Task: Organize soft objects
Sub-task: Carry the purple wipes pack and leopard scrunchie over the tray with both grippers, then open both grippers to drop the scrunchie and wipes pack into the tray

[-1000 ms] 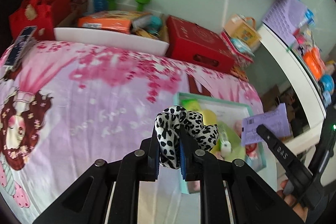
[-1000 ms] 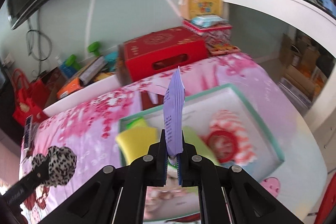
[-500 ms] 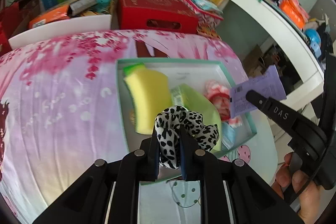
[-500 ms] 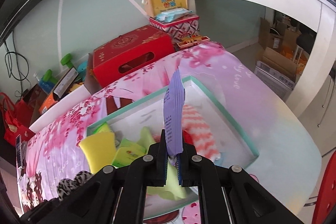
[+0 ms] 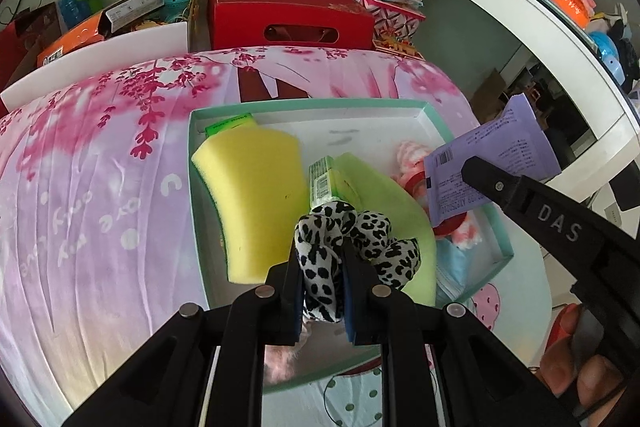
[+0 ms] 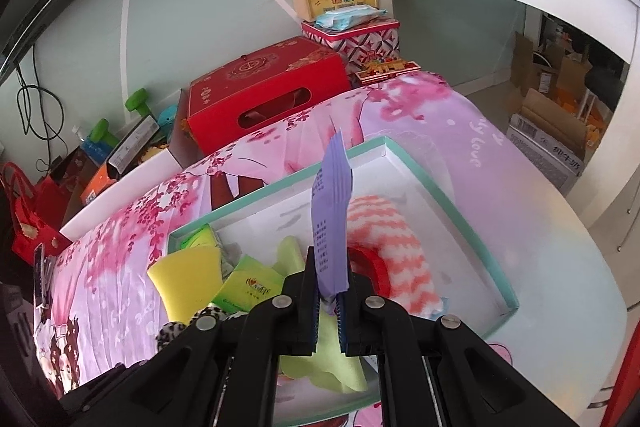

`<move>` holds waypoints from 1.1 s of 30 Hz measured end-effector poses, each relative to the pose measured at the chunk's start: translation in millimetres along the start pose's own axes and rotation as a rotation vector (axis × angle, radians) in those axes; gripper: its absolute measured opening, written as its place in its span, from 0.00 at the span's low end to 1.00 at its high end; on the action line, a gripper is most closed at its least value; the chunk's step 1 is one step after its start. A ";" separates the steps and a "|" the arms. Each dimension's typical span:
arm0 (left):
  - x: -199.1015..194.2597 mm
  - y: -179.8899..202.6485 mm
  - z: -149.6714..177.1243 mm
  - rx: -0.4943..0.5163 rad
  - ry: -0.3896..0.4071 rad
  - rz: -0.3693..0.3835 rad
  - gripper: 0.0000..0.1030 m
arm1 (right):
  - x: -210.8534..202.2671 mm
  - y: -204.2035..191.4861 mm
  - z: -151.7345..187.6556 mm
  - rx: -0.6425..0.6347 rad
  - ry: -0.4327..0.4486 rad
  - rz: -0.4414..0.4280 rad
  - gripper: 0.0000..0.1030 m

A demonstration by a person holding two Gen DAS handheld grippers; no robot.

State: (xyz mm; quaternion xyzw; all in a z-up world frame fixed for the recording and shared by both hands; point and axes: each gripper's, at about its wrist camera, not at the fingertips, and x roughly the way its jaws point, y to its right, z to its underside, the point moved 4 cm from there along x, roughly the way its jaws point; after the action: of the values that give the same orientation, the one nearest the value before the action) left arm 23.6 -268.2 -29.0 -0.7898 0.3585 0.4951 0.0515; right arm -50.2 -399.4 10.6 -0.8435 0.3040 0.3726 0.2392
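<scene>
We are bringing the left gripper (image 5: 322, 277), clamped on the leopard scrunchie (image 5: 352, 239), from over the bedspread to above the teal-rimmed box (image 5: 192, 187). The right gripper (image 6: 328, 301) is pinching the purple packet (image 6: 331, 223) over it too, so both drops are nearing.

We see both views bright and evenly lit in soft daylight, with faint shadows. The white desk (image 5: 532, 27) washes out pale with glare. Fisheye bending curves the wall and darkens all 4 corners. Both gripper bodies, close to each lens, look slightly soft.
</scene>
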 end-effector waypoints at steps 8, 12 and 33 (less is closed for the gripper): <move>14.1 0.6 -0.1 0.004 -0.007 -0.002 0.16 | -3.6 -1.9 -3.0 0.005 0.016 -0.026 0.07; 14.7 2.4 0.9 0.013 -0.007 -0.005 0.16 | 1.5 -4.0 -1.6 -0.003 0.001 -0.030 0.07; -25.4 -14.5 -5.6 -0.052 0.007 -0.040 0.56 | 8.6 4.2 5.9 -0.015 -0.092 0.055 0.34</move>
State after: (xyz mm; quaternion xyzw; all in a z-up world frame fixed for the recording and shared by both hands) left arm 30.3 -246.9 -9.3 -0.7996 0.3298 0.5003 0.0396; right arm -51.3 -401.4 -0.3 -0.8188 0.3128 0.4195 0.2361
